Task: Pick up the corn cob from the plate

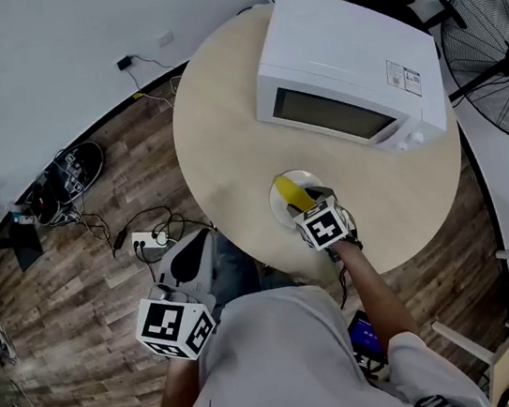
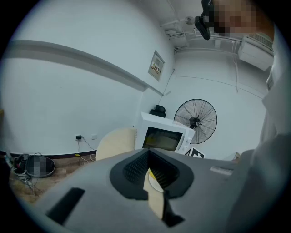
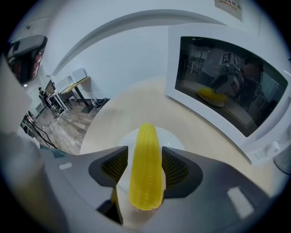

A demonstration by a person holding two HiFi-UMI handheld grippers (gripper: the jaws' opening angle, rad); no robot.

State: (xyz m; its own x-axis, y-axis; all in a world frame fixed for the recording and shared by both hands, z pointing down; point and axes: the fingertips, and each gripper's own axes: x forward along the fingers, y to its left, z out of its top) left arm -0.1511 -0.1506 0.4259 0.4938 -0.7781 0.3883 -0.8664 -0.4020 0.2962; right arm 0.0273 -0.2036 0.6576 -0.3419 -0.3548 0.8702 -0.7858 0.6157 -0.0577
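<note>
Right gripper (image 3: pixel 144 160) fills the lower part of its own view, tilted steeply down, its two grey jaws standing wide apart. Between the ribbed black pads (image 3: pixel 114 166) lies the corn (image 3: pixel 146 182), yellow and long, running lengthwise along the gap with its tapered tip pointing away. A strip of space shows between the corn and the left pad. The corn's other side sits right against the right pad, with no squeeze visible. Under the corn is a white plate (image 3: pixel 175 139), and the corn rests on it.

The plate sits on a round beige table (image 1: pixel 225 136), close to the table's near edge, where the person stands. Just beyond the plate, on the far half of the table, stands a white microwave (image 1: pixel 336 53) with its door closed. The dark glass mirrors the corn and the gripper.

Left gripper (image 2: pixel 149 159) is held off the table, beside its near left edge, over the wooden floor (image 1: pixel 84 271). Its jaws are drawn together at the tips, with nothing between them.

Cables and a power strip (image 1: pixel 146 240) lie on the floor to the left. A black fan (image 1: pixel 499 66) stands past the table's right edge.
</note>
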